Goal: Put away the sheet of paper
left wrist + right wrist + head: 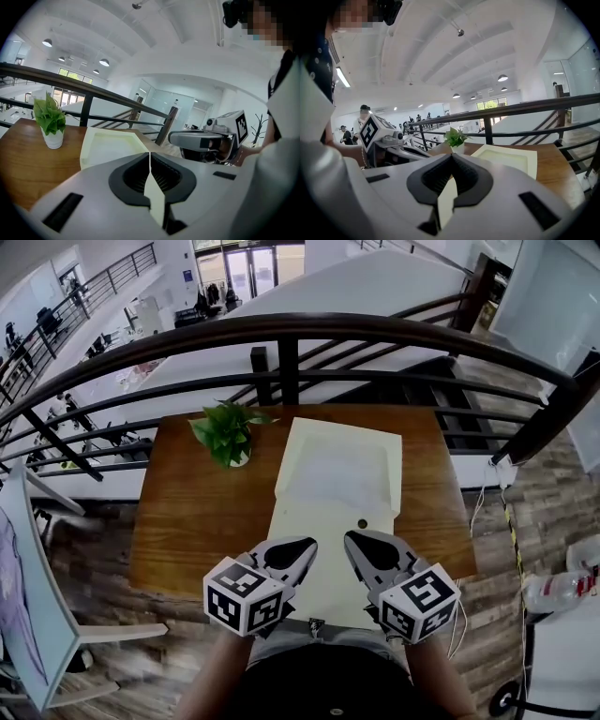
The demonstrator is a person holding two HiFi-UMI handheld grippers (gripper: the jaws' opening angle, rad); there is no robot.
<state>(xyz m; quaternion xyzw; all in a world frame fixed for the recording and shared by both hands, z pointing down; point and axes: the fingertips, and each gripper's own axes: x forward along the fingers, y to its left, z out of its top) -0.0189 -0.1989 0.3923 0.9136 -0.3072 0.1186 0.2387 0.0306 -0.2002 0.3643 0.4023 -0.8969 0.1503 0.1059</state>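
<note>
While both grippers are at the near edge of the tabletop (192,521), side by side, each one has its jaws pressed together on something thin. The left gripper (150,157) is clamped on a cream strip (155,199) that stands on edge between its pads. The right gripper (452,159) pinches the same kind of strip in the same way. In the head view both tips are over the near end of a cream folder (323,582), so the strip seems to be the near edge of it, but I cannot tell if it is the folder only or also a sheet.

The folder lies along the middle of the tabletop, from the near edge almost to the far edge. Its far half looks like a shallow pocket with a raised border, and inside it a whiter rectangle shows, which seems to be the paper (335,476). It lies flat there, well apart from both grippers.

A plant (225,432) in a white pot stands near the far edge, just left of the folder. Behind the far edge runs a dark railing (281,329)
</note>
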